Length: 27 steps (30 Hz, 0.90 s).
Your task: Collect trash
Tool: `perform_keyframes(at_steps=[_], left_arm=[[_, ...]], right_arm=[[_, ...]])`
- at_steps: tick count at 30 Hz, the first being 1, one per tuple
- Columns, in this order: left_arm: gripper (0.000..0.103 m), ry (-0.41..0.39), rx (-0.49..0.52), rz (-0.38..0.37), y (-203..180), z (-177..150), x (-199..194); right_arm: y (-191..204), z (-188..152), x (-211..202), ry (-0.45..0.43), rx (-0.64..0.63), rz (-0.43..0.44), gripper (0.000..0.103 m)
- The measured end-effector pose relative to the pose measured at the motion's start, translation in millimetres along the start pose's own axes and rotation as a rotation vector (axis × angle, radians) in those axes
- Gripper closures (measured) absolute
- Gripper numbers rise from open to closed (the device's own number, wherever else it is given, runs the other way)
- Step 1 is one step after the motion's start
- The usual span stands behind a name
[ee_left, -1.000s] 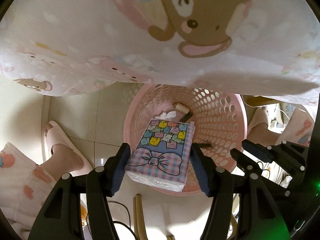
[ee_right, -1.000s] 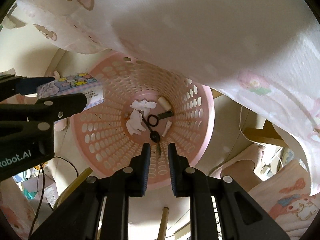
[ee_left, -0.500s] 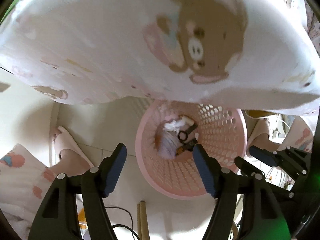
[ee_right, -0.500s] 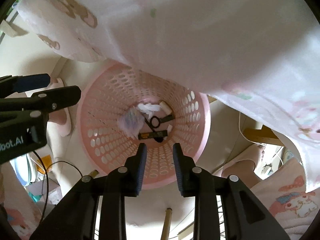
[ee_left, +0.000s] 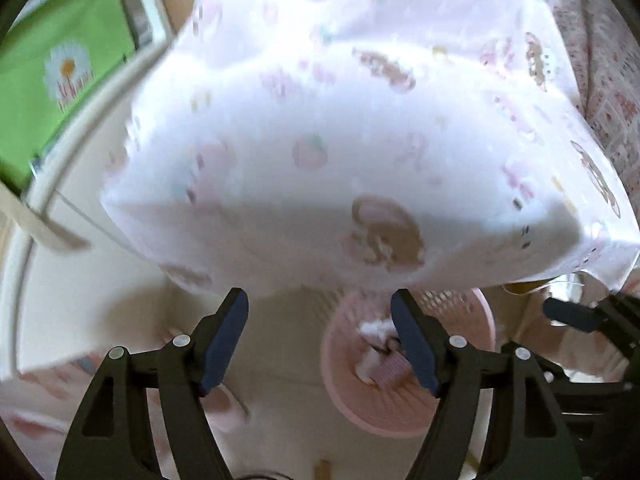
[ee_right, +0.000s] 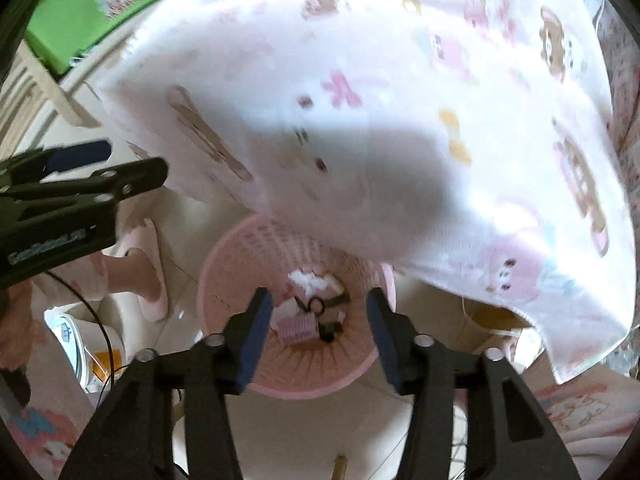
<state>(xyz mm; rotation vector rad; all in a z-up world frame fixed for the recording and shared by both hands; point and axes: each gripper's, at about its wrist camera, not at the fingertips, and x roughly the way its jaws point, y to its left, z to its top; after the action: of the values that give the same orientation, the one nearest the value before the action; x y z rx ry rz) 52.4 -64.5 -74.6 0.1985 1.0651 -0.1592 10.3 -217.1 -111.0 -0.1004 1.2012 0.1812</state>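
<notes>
Gaping empty, both tools (ee_left: 320, 334) (ee_right: 320, 334) hang above the upright pink basket (ee_right: 224, 280).

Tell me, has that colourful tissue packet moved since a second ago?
Yes. The left gripper held it above the pink basket then; now it is open and empty, and the tissue packet lies at the basket's bottom among the other trash.

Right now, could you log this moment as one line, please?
left gripper open, empty | right gripper open, empty | tissue pack in pink basket
</notes>
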Motion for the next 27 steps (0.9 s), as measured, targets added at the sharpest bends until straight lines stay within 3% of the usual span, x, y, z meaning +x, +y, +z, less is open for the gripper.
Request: perform_keyframes(at_steps=[7,12,21,27], left_arm=[[0.026,-0.127,-0.052,-0.011,8,6,-31],[0.02,-0.213,-0.096,-0.003,18,7,-50],[0.002,-0.361,-0.083,0.032,17,8,-77],[0.001,-0.366,-0.052,0.057,14,6,-79]], right_arm=[[-2,0,-36,-0.147,0.006,-0.053,0.047],[-6,3,-62,-0.277,0.035,-0.087,0.033],[-16,11,-78,-0.358,0.065,-0.122,0.031],[-14,9,-83,-0.393,0.076,-0.131,0.026]])
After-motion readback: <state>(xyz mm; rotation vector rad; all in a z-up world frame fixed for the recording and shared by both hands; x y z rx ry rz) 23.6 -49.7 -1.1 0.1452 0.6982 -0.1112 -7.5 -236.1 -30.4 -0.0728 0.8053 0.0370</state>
